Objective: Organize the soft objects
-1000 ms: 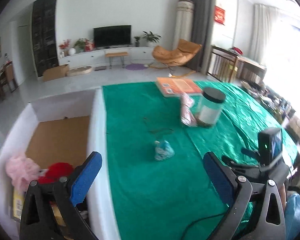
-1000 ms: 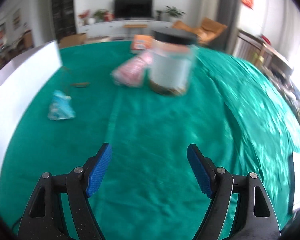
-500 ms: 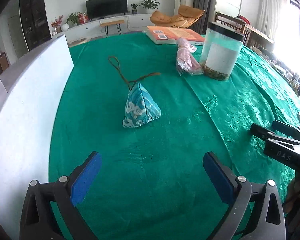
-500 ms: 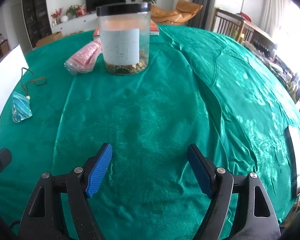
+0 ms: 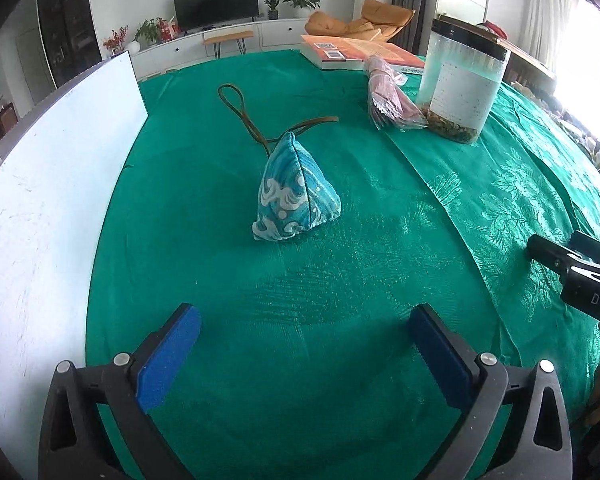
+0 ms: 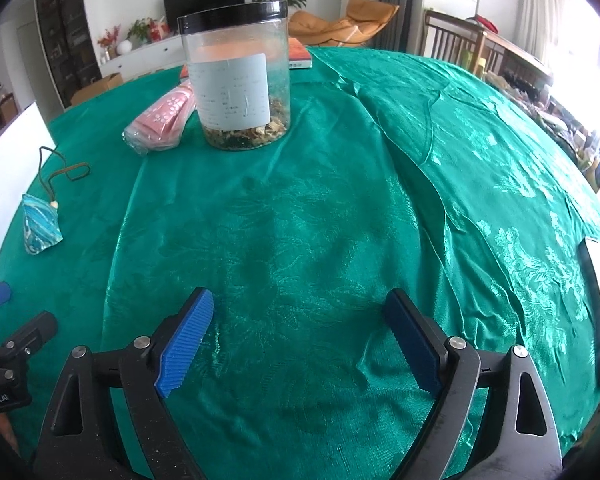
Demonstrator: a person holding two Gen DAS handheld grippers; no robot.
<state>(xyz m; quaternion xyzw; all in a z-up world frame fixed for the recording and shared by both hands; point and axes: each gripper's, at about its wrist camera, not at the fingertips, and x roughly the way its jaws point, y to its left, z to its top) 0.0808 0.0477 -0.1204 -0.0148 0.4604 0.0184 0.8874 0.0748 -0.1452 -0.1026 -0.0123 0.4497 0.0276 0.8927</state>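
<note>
- The tabletop [image 5: 340, 360] wears a green cloth, a white board [image 5: 40, 220] standing along its left edge.
- A jar [image 6: 236, 80] stands far back, a pink packet [image 6: 160, 120] touching its left side.
- The left hand-held gripper [image 5: 304, 344] gapes wide and empty, short of the pouch [image 5: 294, 196], which sits upright mid-cloth.
- The right hand-held gripper [image 6: 300, 336], its jaws just widened, holds nothing.

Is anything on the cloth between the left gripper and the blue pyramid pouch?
Nothing visible. The left gripper is open, and only bare green tablecloth lies between it and the blue pyramid pouch. The pouch's brown cord trails behind it.
</note>
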